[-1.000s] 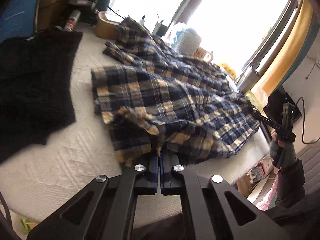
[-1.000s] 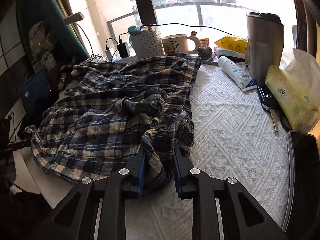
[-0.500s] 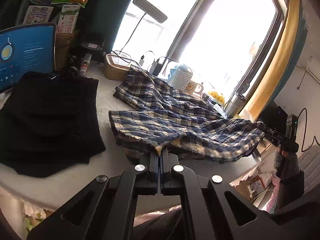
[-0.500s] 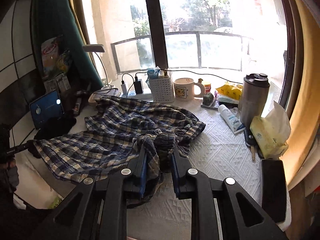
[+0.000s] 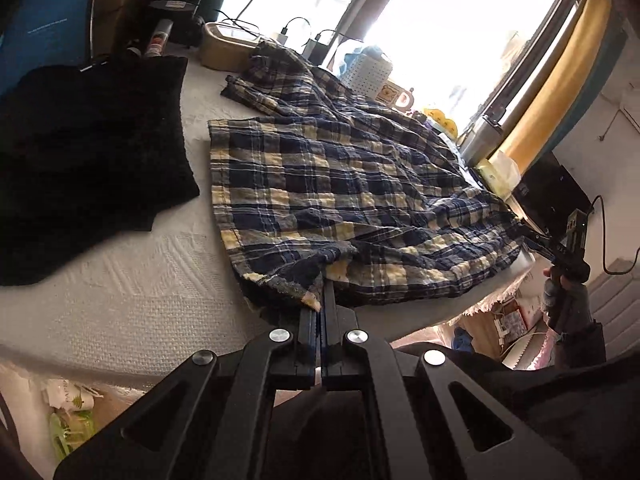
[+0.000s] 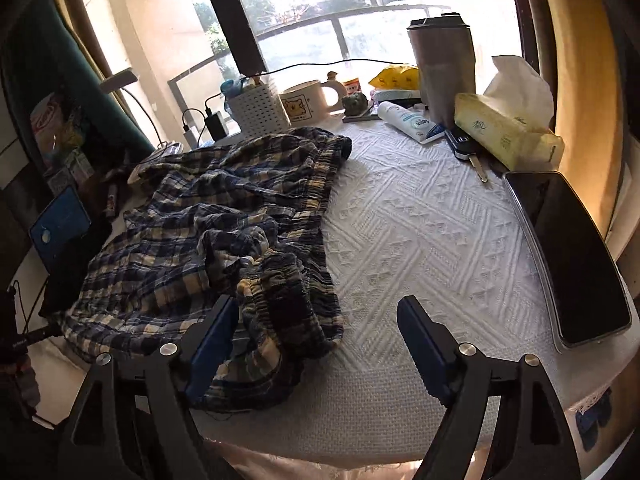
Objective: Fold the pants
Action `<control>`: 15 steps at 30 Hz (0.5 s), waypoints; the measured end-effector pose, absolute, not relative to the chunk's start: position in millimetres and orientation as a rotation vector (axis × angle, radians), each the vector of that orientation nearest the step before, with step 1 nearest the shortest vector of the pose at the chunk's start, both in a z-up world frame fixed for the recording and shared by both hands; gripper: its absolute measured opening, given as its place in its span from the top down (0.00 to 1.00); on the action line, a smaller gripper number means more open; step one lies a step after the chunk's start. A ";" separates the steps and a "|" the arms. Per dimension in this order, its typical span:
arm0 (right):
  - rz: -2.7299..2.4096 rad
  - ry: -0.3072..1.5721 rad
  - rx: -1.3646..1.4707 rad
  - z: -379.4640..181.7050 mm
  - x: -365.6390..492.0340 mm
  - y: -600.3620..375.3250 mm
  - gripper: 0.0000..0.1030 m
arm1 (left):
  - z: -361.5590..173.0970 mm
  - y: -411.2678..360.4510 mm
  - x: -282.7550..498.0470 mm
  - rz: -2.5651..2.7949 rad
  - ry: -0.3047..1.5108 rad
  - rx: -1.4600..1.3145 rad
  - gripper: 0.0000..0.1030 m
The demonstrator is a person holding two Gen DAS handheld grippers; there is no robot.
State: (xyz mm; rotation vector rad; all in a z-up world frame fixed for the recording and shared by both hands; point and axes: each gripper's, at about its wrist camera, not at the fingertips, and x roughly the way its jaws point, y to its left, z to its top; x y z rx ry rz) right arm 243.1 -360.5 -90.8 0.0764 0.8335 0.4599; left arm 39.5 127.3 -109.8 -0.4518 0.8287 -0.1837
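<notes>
Blue and yellow plaid pants (image 5: 340, 184) lie spread and wrinkled across the white textured tablecloth (image 5: 132, 280). My left gripper (image 5: 320, 304) is shut on a hem corner at the near table edge. In the right wrist view the pants (image 6: 208, 216) are bunched at the left, with the elastic waistband heaped by the left finger. My right gripper (image 6: 318, 308) has its jaws opening wide. The waistband lies loose between them and the pads do not press it. The left wrist view shows that right gripper (image 5: 536, 240) at the far waist end, held by a gloved hand.
A black garment (image 5: 80, 152) lies left of the pants, beside a blue-screened tablet (image 5: 44, 40). Along the window stand a white basket (image 6: 260, 112), mug (image 6: 304, 100), steel tumbler (image 6: 444, 68), tissue pack (image 6: 508, 128) and car key (image 6: 468, 148). A dark phone (image 6: 576, 256) lies at the right edge.
The right jaws have spread apart and let go of the waistband, which now rests on the table. The pants came back down onto the cloth. The left gripper still clamps the hem.
</notes>
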 end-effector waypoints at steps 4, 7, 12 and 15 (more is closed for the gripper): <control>0.435 0.767 -0.020 -89.0 224.7 -369.0 0.19 | -110.4 122.6 38.3 -0.193 0.809 -0.426 0.99; 0.414 0.721 -0.132 -92.8 211.9 -368.7 0.19 | -112.6 118.0 37.3 -0.191 0.809 -0.385 0.67; 0.410 0.727 -0.162 -99.1 206.1 -379.6 0.19 | -111.7 107.6 30.7 -0.216 0.797 -0.336 0.32; 0.423 0.707 -0.159 -98.3 204.9 -380.9 0.20 | -115.5 98.4 33.3 -0.214 0.811 -0.296 0.31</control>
